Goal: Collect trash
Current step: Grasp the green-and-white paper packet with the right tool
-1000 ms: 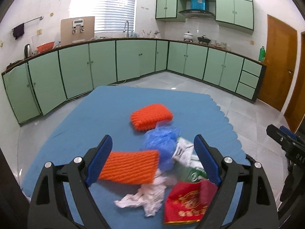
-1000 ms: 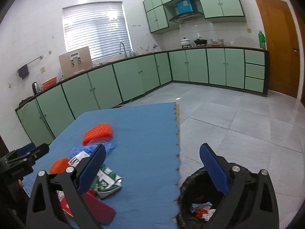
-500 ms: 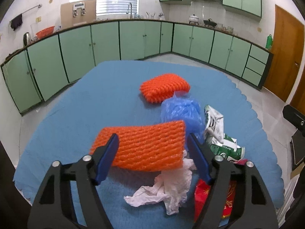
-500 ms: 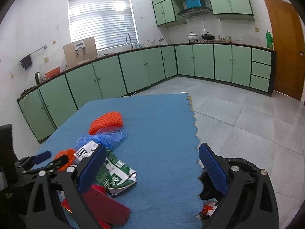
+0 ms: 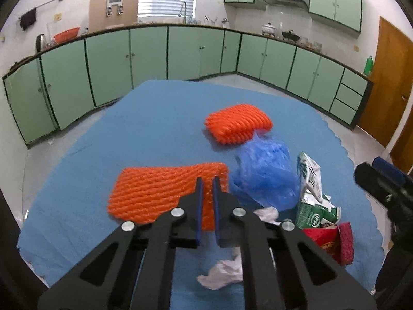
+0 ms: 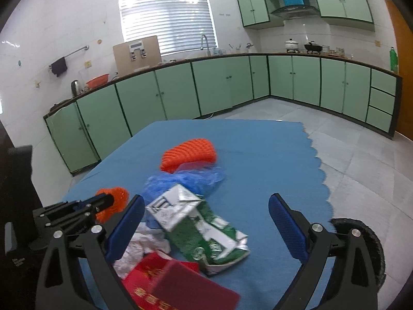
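The left hand-held gripper (image 5: pixel 207 180) has come down over the near orange foam net (image 5: pixel 155 188) and, wide apart a second ago, its jaws are now pinched together on the net's right end. The net still lies flat on the blue mat (image 5: pixel 155 118), in the same spot as before. The right hand-held gripper (image 6: pixel 206 211) has swung left: earlier it framed the black trash bin (image 6: pixel 371 240), which now sits at its right edge. Its jaws stand wide apart, holding nothing, above the crumpled green carton (image 6: pixel 206 230). Nearby lie the blue plastic bag (image 5: pixel 265 173), the second orange net (image 5: pixel 238 124), white tissue (image 5: pixel 222 273) and a red packet (image 6: pixel 180 284).
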